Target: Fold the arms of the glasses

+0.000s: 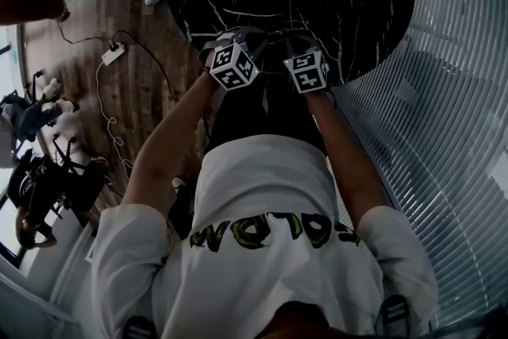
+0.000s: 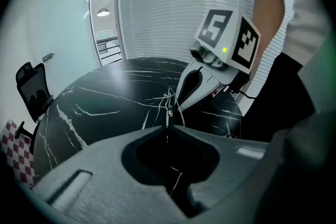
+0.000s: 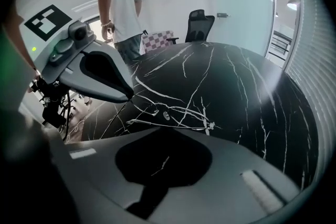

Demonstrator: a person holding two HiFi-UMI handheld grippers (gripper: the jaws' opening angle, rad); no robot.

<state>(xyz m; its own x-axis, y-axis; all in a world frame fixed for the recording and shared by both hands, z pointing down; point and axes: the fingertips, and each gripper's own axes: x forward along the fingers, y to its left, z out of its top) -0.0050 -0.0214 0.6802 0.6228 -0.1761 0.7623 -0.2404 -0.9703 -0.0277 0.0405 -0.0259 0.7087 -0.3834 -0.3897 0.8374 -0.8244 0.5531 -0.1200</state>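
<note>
Left gripper (image 2: 168,126): jaws pressed together on a thin wire of the glasses (image 2: 168,108).
Glasses: on the black table (image 3: 252,92), between both grippers; wire frame clear in gripper views, hidden in head view.
Right gripper (image 3: 159,130): jaws closed, seemingly pinching an arm.

The glasses (image 3: 166,114) are thin, pale wire frames that nearly vanish among the white veins of the black marble table (image 3: 236,86). They sit low at its near edge, roughly level, and the arms seem spread open, though the wires are too fine to be sure.
</note>
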